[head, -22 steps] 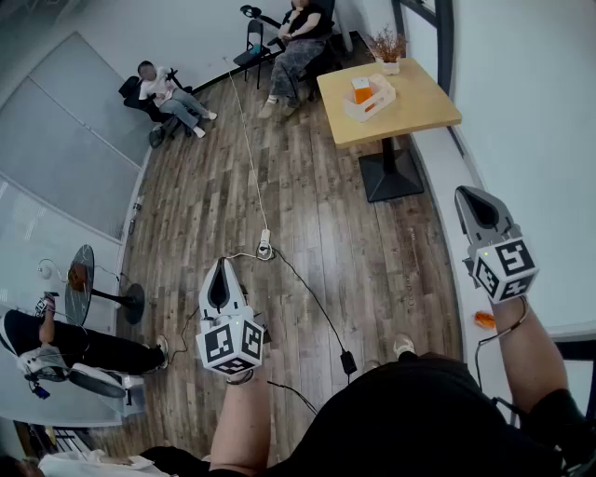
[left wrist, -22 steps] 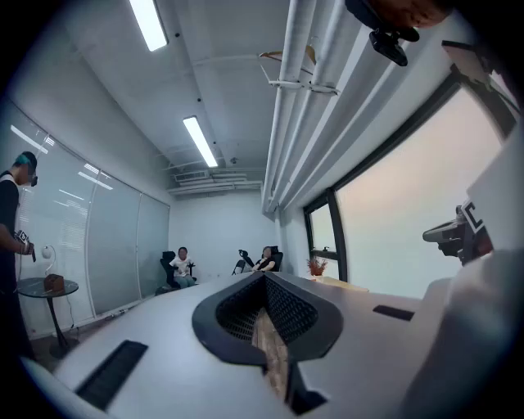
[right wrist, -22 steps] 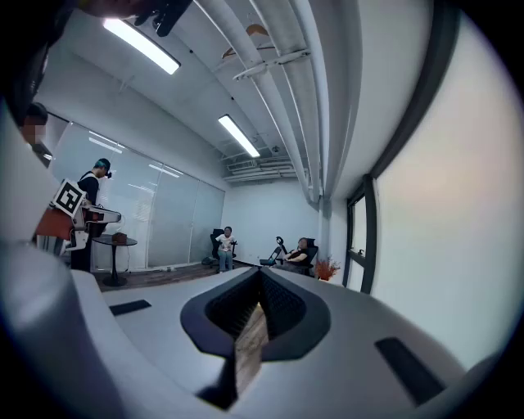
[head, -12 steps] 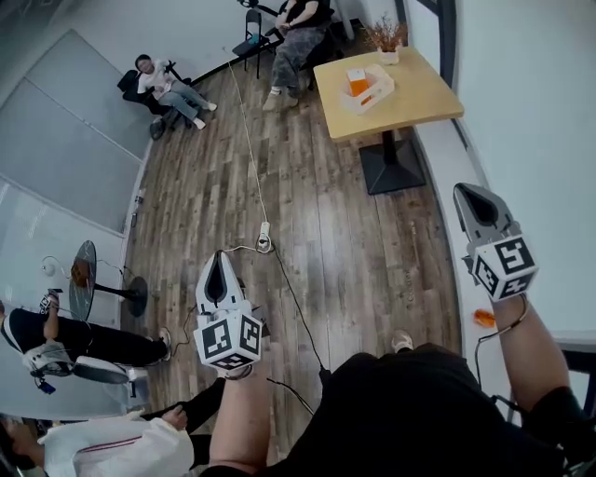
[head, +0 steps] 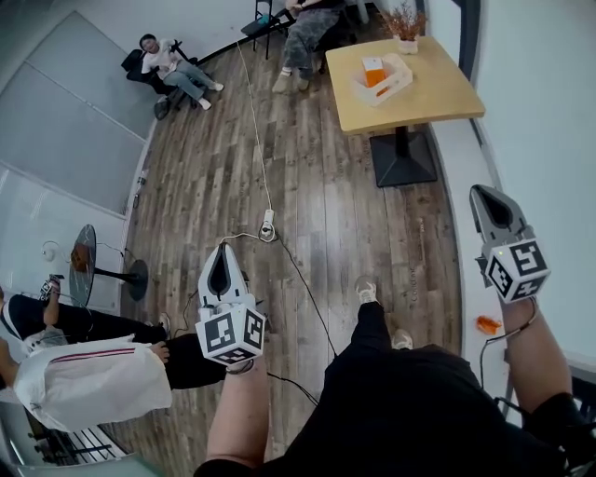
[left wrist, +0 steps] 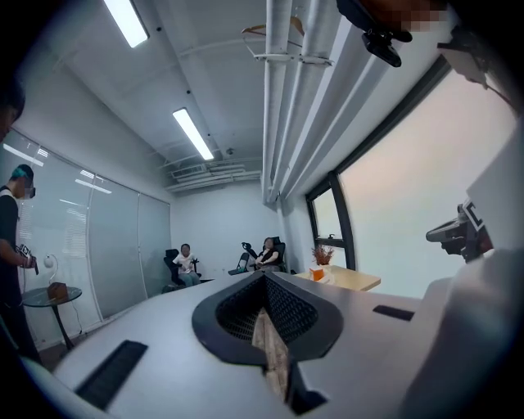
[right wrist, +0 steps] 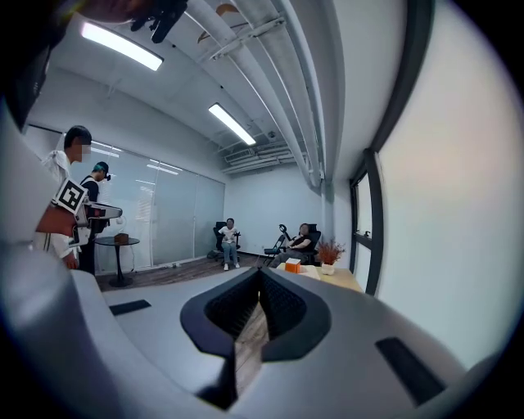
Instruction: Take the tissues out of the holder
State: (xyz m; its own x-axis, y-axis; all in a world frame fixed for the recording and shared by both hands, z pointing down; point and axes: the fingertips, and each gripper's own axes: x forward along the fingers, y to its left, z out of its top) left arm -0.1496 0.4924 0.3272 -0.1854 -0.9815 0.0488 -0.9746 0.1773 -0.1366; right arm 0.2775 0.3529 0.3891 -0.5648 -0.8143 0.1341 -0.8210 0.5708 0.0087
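A white holder (head: 389, 82) with an orange tissue pack (head: 372, 71) in it sits on a wooden table (head: 438, 93) far ahead, by the window wall. Both gripper views show it as a small orange spot, the tissue pack (left wrist: 318, 274) and the tissue pack (right wrist: 292, 265). My left gripper (head: 223, 250) is held over the wood floor, shut and empty. At the right, my right gripper (head: 478, 193) hangs near the white sill, shut and empty too. Both are several steps from the table. The jaws meet at the tips in each gripper view.
Two seated people (head: 172, 65) (head: 312, 23) are at the far wall. A white cable with a power strip (head: 267, 226) runs across the floor. A small round table (head: 82, 270) and a person in white (head: 84, 377) are at the left. A potted plant (head: 406, 26) stands on the table.
The view has shifted forward as the wearer steps, one leg now ahead. A person in a white shirt has come into view at lower left. Both grippers stay shut.
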